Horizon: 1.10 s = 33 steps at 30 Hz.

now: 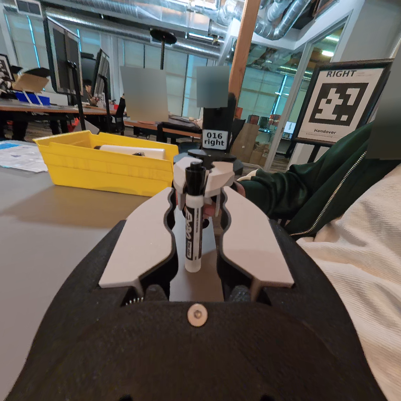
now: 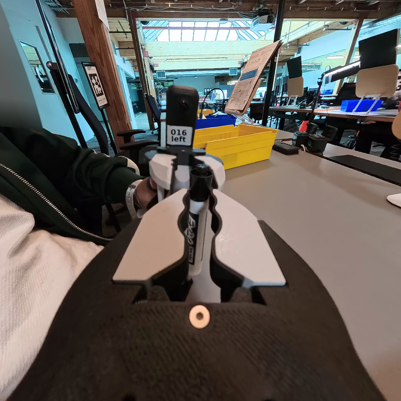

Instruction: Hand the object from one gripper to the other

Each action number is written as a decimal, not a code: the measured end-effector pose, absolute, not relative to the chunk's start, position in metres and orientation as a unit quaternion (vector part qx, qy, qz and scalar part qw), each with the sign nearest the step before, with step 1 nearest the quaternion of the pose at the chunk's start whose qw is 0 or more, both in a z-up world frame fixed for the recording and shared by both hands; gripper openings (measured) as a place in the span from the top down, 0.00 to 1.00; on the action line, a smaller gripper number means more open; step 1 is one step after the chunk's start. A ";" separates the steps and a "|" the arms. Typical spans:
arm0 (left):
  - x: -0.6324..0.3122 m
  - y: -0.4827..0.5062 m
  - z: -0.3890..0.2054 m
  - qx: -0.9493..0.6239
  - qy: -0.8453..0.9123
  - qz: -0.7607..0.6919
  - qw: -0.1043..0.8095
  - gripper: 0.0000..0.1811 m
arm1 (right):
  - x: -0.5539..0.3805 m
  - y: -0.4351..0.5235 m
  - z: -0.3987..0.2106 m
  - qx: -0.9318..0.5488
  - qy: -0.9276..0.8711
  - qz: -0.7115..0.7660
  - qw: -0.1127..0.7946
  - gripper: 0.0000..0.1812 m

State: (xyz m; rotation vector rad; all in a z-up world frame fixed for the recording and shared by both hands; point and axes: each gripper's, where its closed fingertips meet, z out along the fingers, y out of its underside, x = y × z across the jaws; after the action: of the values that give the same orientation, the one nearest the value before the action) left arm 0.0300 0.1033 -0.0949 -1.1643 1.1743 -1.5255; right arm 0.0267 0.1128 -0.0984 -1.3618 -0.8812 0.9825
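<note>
Setting: a grey worktop point(image 2: 303, 217) in an open workshop is carrying a yellow bin point(image 1: 104, 173); every place below is being given from that bin.

Marker: a black-and-white marker point(image 1: 193, 234) is standing roughly upright, black cap at the top. It is being held on the near side of the yellow bin, just off the bin's corner and apart from it. Whether its lower end is reaching the worktop cannot be told.

Right claw: the right claw point(image 2: 199, 195) is closing narrowly on the marker. Its two wavy-edged white fingers are pressing in on either side just below the cap, and the barrel is running down between them. In the left wrist view this claw is facing the camera from beside the bin's corner, with the cap sticking up between its tips.

Left claw: the left claw point(image 1: 197, 193) is spreading wide. Its fingers are flanking the marker with a clear gap on each side, touching nothing and holding nothing. It is pointing toward the bin's corner, tip to tip with the right claw.

Person: a dark green sleeve point(image 1: 303, 184) with a metal zip is reaching in from the side away from the bin, over a pale ribbed garment.

Inside the bin: a white tube point(image 1: 134, 149) is lying on its side.

Behind the bin: desks, monitors and a wooden post are standing farther back, well apart from it.
</note>
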 end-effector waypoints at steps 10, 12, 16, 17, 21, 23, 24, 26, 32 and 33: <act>0.030 0.097 -0.095 -0.459 0.499 -0.589 0.440 0.86 | 0.015 0.107 -0.111 -0.592 -0.415 0.400 0.563 0.90; 0.031 0.096 -0.095 -0.458 0.504 -0.582 0.445 0.88 | 0.014 0.106 -0.112 -0.591 -0.420 0.399 0.561 0.90; 0.031 0.097 -0.097 -0.459 0.510 -0.573 0.448 0.90 | 0.013 0.105 -0.112 -0.592 -0.422 0.399 0.559 0.90; 0.031 0.097 -0.097 -0.460 0.509 -0.573 0.448 0.90 | 0.013 0.105 -0.112 -0.592 -0.421 0.400 0.559 0.90; 0.031 0.097 -0.096 -0.461 0.511 -0.570 0.449 0.89 | 0.014 0.106 -0.112 -0.592 -0.419 0.404 0.558 0.90; 0.031 0.097 -0.096 -0.461 0.511 -0.569 0.449 0.90 | 0.014 0.106 -0.112 -0.592 -0.417 0.407 0.557 0.90; 0.031 0.097 -0.096 -0.461 0.511 -0.569 0.450 0.90 | 0.014 0.106 -0.112 -0.593 -0.416 0.408 0.556 0.90; 0.031 0.098 -0.096 -0.461 0.511 -0.569 0.450 0.90 | 0.014 0.107 -0.112 -0.593 -0.412 0.410 0.556 0.90; 0.029 0.100 -0.093 -0.461 0.505 -0.571 0.455 0.90 | 0.015 0.114 -0.109 -0.594 -0.381 0.428 0.565 0.66; 0.028 0.100 -0.092 -0.461 0.504 -0.572 0.455 0.90 | 0.015 0.117 -0.111 -0.599 -0.375 0.424 0.567 0.61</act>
State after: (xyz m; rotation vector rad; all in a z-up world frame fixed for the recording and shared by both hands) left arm 0.0283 0.1002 -0.0921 -1.1368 1.2420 -1.4097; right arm 0.0154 0.1173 -0.1110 -1.4078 -0.8817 0.9961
